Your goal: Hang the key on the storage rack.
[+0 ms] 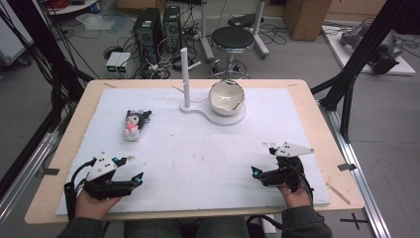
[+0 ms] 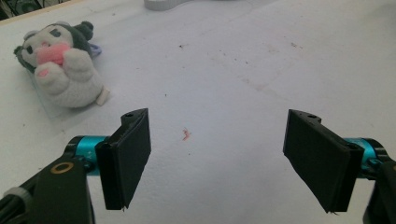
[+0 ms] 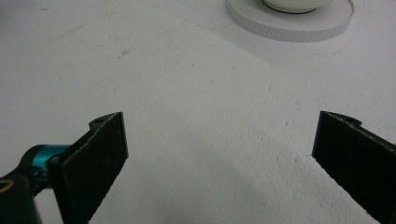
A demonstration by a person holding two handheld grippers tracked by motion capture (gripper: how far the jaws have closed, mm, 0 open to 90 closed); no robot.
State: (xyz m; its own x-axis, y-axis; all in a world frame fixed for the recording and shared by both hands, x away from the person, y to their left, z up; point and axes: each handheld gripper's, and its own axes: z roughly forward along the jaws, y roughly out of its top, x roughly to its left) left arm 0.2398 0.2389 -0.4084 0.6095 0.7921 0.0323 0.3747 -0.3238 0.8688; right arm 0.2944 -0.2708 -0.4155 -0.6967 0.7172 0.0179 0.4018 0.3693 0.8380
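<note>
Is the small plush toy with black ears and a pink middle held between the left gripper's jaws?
No: the plush toy lies on the white board beyond the left gripper, whose jaws stand wide apart and empty.

The high view looks down and forward over the whole surface [image 1: 198,148]. The left gripper view sits low, facing the plush toy [image 2: 60,65] at 11 o'clock, also visible from above. The right gripper view, equally low, faces the white stand [image 3: 289,21] at 1 o'clock.

A wooden table [image 1: 317,106] carries a white board [image 1: 208,153]. On it, a plush toy [image 1: 133,124] lies toward the left edge; a white stand [image 1: 218,116], apparently holding a bowl [image 1: 227,96], sits near the far edge.
</note>
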